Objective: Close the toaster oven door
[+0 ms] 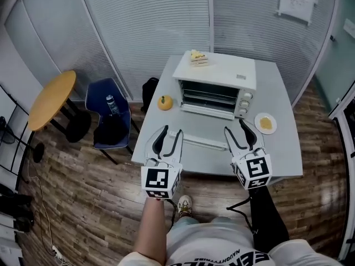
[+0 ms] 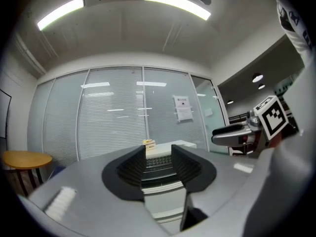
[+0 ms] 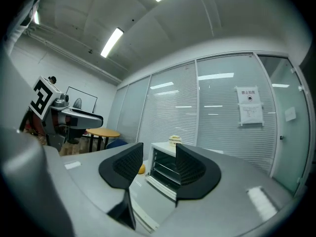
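Observation:
A white toaster oven [image 1: 215, 87] stands at the back of the grey table [image 1: 283, 148]. Its door [image 1: 203, 127] hangs open, lying flat toward me, with the handle [image 1: 206, 143] at its near edge. My left gripper [image 1: 170, 135] is open just left of the handle, with nothing between its jaws. To the right of the handle my right gripper [image 1: 237, 129] is open and empty too. Between the left gripper's [image 2: 158, 157] jaws I see the lowered door [image 2: 160, 201]. The right gripper [image 3: 159, 158] frames the oven's open cavity [image 3: 165, 169].
A slice of cake [image 1: 198, 57] sits on top of the oven. An orange fruit [image 1: 165, 102] lies left of it, and a small plate with food [image 1: 266, 123] to its right. A blue chair [image 1: 108, 115] and a round yellow table [image 1: 51, 98] stand left of the grey table.

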`<state>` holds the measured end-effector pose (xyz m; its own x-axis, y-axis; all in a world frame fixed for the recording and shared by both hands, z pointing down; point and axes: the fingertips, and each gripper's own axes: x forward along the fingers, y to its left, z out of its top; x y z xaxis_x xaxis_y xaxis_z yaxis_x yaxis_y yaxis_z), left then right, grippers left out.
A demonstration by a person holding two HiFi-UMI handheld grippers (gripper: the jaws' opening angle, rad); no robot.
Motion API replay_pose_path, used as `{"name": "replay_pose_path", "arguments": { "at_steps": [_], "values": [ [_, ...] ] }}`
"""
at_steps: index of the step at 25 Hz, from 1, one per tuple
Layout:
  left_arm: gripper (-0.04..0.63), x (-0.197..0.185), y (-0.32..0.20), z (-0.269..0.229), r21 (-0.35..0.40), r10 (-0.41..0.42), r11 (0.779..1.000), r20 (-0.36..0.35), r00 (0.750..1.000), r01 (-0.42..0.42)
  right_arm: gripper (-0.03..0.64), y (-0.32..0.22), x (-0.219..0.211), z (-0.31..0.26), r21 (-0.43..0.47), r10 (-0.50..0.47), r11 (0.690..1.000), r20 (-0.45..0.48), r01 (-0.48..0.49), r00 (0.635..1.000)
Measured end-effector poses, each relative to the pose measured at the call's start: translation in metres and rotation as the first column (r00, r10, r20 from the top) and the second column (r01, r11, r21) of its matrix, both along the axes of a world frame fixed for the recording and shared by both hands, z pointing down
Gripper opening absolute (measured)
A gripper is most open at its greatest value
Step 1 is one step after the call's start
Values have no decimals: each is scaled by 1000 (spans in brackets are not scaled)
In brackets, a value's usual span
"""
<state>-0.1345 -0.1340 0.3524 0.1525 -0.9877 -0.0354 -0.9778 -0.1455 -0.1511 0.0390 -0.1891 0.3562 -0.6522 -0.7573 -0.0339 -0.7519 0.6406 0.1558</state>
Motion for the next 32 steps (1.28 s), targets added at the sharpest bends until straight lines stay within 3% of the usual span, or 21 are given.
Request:
{"name": "replay_pose_path", "arguments": {
  "at_steps": [10,21,25,32],
  "values": [
    [175,-54,-87,20,-62,175,983,-17,985,-175,186,-55,-43,18,-56,199,978,-11,-200,980],
    [179,-60,-121,112,-229,278,935,-5,960,-272,186,-70,-56,93,-205,305,927,-65,-312,950],
    [183,-62,-121,156,-328,286,904,-17,958,-276,185,-66,-48,136,-296,336,889,-98,-349,937],
    [183,-71,-108,233,-491,284,827,-59,957,-275,184,-60,-35,197,-434,382,807,-131,-400,915]
  ]
}}
